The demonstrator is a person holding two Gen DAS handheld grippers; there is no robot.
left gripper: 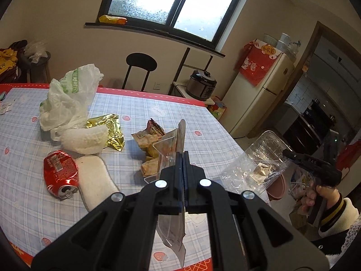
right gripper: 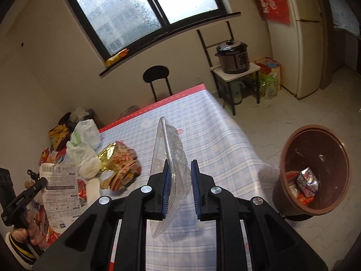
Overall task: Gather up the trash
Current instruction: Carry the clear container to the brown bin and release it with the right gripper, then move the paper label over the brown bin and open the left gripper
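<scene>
Both claws clamped on wrappers

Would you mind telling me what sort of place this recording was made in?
Most likely a home dining area beside a kitchen: a table under a patterned cloth, a cream fridge, and a pressure cooker on a small side stand.

Home dining room: fridge, pressure cooker, chair, tableclothed table
</scene>
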